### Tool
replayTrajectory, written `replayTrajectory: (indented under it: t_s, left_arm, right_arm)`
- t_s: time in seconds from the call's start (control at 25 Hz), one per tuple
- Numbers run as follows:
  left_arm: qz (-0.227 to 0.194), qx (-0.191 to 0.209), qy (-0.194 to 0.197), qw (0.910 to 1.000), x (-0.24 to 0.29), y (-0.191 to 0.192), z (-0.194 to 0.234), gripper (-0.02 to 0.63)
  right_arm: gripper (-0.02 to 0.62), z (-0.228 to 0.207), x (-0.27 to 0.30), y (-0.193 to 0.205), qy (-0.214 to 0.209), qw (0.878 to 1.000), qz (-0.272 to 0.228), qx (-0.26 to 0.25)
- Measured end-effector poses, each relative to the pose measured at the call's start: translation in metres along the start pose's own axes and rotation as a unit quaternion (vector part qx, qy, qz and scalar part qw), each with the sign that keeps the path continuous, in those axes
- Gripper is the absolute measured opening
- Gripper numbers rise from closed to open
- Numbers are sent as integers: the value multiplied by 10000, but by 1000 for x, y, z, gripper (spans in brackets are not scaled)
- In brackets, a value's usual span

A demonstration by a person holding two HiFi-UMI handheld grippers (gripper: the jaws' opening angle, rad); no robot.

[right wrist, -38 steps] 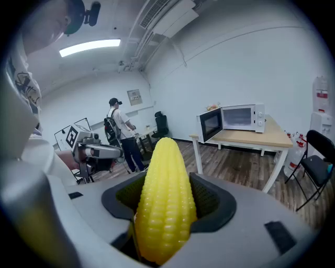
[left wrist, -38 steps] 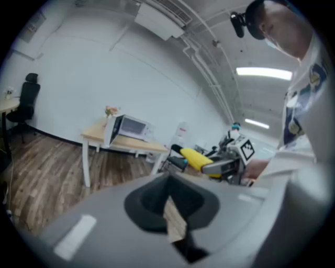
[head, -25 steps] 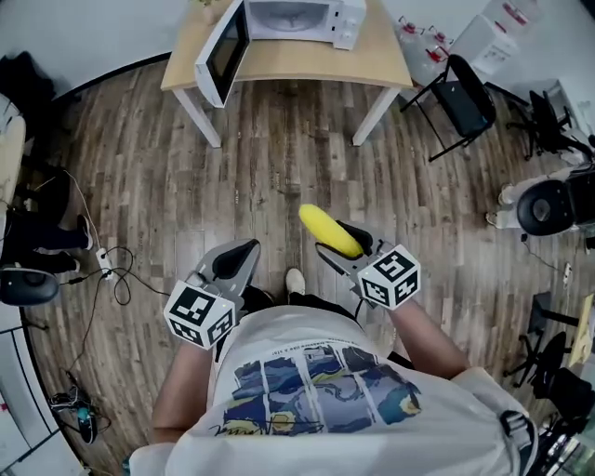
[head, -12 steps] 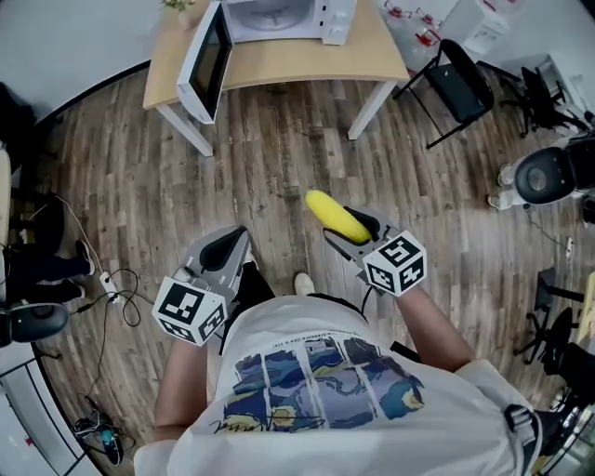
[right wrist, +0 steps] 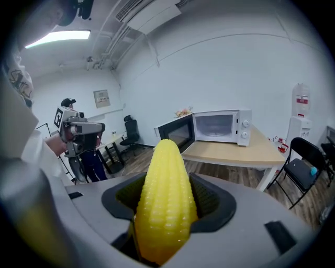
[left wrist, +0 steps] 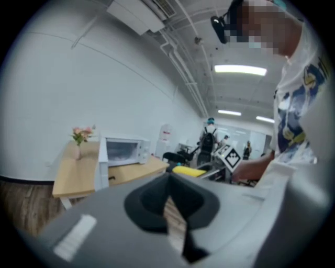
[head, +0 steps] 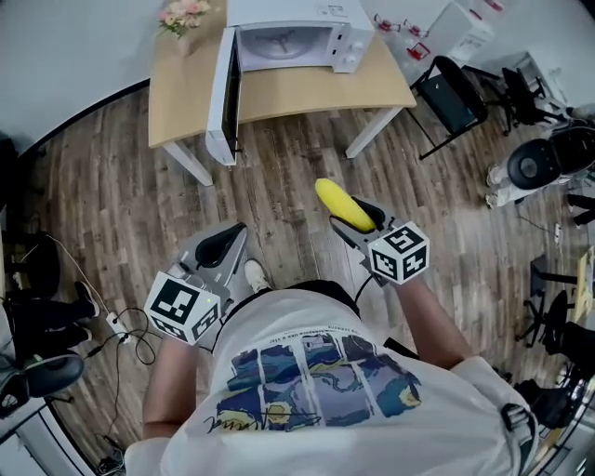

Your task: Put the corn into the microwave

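Note:
A yellow corn cob (head: 343, 205) sticks out forward from my right gripper (head: 359, 219), which is shut on it in front of the person's body. In the right gripper view the corn (right wrist: 166, 201) fills the space between the jaws. The white microwave (head: 299, 32) stands on a wooden table (head: 288, 90) ahead, its door (head: 228, 95) swung wide open to the left. From the right gripper view, the microwave (right wrist: 219, 127) is still some way off. My left gripper (head: 224, 245) hangs lower left, shut and empty, its pads (left wrist: 168, 208) together.
A vase of pink flowers (head: 182, 16) stands on the table's left end. A black folding chair (head: 453, 97) is right of the table, with more chairs and a round black base (head: 532, 168) beyond. Cables (head: 121, 321) lie on the wooden floor at left.
The person has stepped toward the table, so the microwave and its open door sit nearer and lower in the head view. The corn stays held in my right gripper.

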State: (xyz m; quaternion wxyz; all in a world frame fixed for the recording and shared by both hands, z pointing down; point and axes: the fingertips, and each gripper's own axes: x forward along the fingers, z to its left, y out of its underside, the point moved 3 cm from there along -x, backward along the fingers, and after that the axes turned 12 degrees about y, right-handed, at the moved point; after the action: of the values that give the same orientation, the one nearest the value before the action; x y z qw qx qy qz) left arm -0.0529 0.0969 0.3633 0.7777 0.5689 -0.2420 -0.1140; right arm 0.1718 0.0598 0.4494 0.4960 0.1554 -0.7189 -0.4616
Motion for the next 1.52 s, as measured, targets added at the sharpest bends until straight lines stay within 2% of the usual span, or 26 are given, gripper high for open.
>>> replayTrajectory:
  t_s: [0.28, 0.52, 1.0, 1.24, 1.52]
  left_arm:
    - [-5, -123, 117, 9999, -29, 2, 63, 8]
    - [-150, -179, -9, 9997, -24, -14, 100, 8]
    - [-197, -232, -723, 9969, 23, -70, 192, 8]
    - [-192, -252, -1039, 9941, 44, -93, 222, 8]
    - [-240, -360, -1472, 9882, 58, -98, 247, 8]
  right_arm:
    - [256, -11, 64, -38, 462, 9989, 11, 109]
    - [256, -54, 116, -73, 694, 9975, 83, -117]
    - [256, -153, 270, -150, 554, 9970, 184, -509]
    - [256, -192, 343, -171, 500, 9959, 298, -694]
    - [256, -226, 412, -189, 525, 9942, 379, -864]
